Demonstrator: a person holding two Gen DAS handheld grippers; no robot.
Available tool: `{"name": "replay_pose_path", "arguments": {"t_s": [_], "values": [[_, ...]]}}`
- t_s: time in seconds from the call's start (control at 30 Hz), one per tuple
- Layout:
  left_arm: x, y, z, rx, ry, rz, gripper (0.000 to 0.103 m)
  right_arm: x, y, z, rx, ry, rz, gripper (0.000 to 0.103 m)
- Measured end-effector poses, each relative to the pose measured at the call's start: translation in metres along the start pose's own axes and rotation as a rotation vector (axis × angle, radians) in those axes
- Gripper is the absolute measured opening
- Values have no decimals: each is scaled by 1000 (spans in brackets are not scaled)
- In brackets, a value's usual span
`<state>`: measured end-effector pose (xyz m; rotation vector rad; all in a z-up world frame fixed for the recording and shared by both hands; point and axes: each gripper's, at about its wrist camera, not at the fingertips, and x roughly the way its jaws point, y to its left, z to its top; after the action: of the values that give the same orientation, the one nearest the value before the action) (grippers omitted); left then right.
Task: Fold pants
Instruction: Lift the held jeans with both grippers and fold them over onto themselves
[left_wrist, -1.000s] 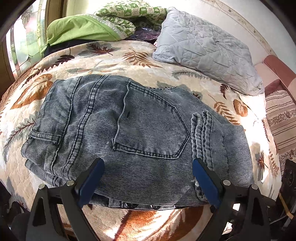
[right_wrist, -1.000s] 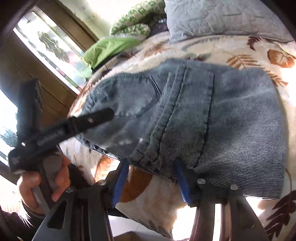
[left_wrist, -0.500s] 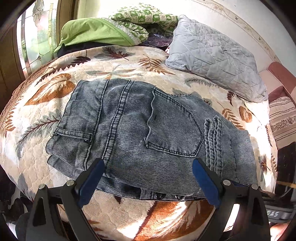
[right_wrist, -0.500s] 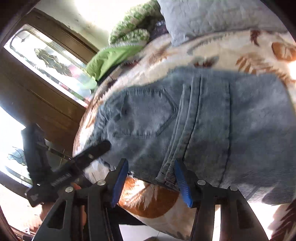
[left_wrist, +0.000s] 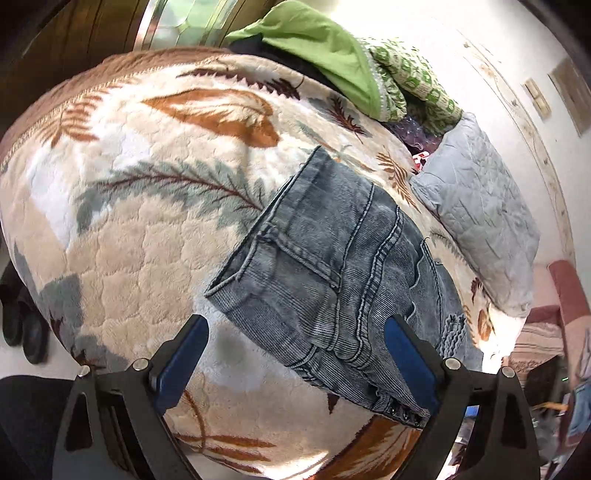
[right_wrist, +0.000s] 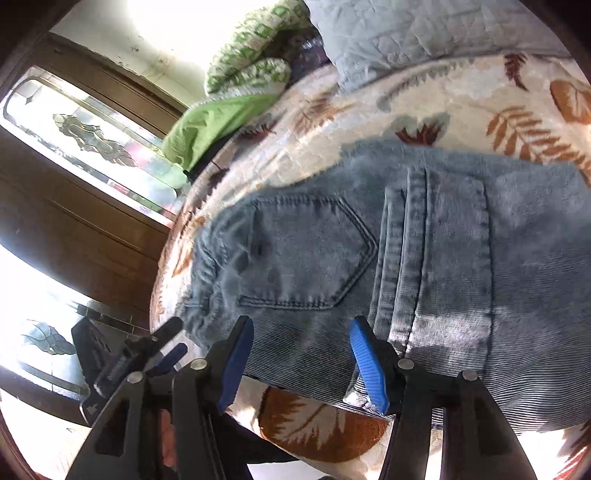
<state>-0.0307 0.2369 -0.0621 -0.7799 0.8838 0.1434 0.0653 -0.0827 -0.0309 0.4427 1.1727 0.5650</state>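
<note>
The folded jeans (right_wrist: 424, 258) lie flat near the front edge of the bed (left_wrist: 140, 258), their right part cut off in the right wrist view. The right gripper (right_wrist: 301, 363) hovers half-open above their near hem. The left gripper (left_wrist: 291, 363) gapes wide and empty over the waistband corner.

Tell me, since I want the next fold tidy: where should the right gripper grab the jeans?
Probably the near edge of the jeans, beside the stacked hems: it faces the open right gripper at the bed's front, so slide in low from there.
</note>
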Motion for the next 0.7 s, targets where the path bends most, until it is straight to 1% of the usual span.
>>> {"name": "replay_pose_path", "arguments": {"t_s": [0.03,0.07,0.1,0.17,0.23,0.3,0.47,0.6,0.7], "values": [[4,5,0,-35,24,-19,96,17,-9,-4,30,67,-12,59],[7,9,-1,-67,49,-43,96,23,-14,-8,46,62,15,59],[8,11,-1,-90,56,-61,96,17,-15,-10,46,16,31,58],[7,13,-1,-127,61,-107,96,15,-16,-9,65,23,40,58],[9,15,-1,-180,102,-169,96,15,-16,-8,63,35,42,58],[7,19,-5,-220,98,-178,96,16,-16,-8,59,35,45,58],[15,18,1,-232,107,-169,96,17,-15,-12,29,22,48,58],[22,17,11,-273,121,-258,96,14,-19,-14,34,16,70,58],[26,20,11,-296,104,-257,93,12,-24,-15,39,10,91,58]]}}
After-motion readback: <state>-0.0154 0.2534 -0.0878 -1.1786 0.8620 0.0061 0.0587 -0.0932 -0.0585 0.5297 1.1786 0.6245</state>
